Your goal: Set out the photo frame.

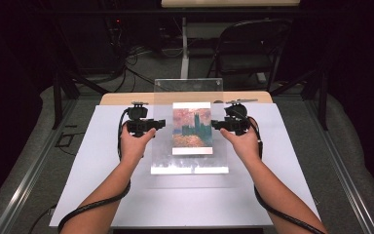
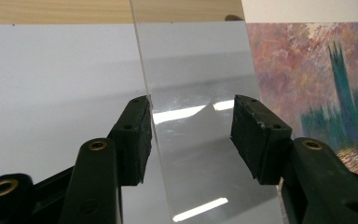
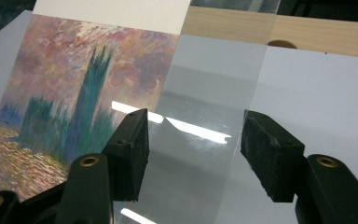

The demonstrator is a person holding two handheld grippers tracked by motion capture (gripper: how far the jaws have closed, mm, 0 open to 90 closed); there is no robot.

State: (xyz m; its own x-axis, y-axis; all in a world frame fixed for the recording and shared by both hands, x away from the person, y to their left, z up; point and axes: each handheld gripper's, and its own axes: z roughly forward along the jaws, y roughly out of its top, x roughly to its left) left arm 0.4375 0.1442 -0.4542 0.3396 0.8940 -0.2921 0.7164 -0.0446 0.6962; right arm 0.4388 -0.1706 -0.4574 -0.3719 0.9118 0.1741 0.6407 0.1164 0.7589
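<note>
A clear acrylic sheet [image 1: 160, 156] lies on the white mat, and a painted print [image 1: 192, 127] of dark towers under a pink sky lies at its middle. My left gripper [image 1: 161, 123] is open at the sheet's left edge. In the left gripper view that gripper [image 2: 193, 135] straddles the bare strip of the sheet [image 2: 200, 84], with the print [image 2: 317, 79] to the right. My right gripper [image 1: 215, 125] is open at the right edge. In the right gripper view it [image 3: 193, 149] spans the bare strip [image 3: 209, 93] beside the print [image 3: 74, 88]. Neither gripper holds anything.
The white mat [image 1: 102, 165] covers the table, and a wooden strip [image 1: 126, 99] shows along the far edge. A second clear panel [image 1: 189, 87] looks upright at the back centre. A folding chair [image 1: 251, 48] and cables lie beyond the table.
</note>
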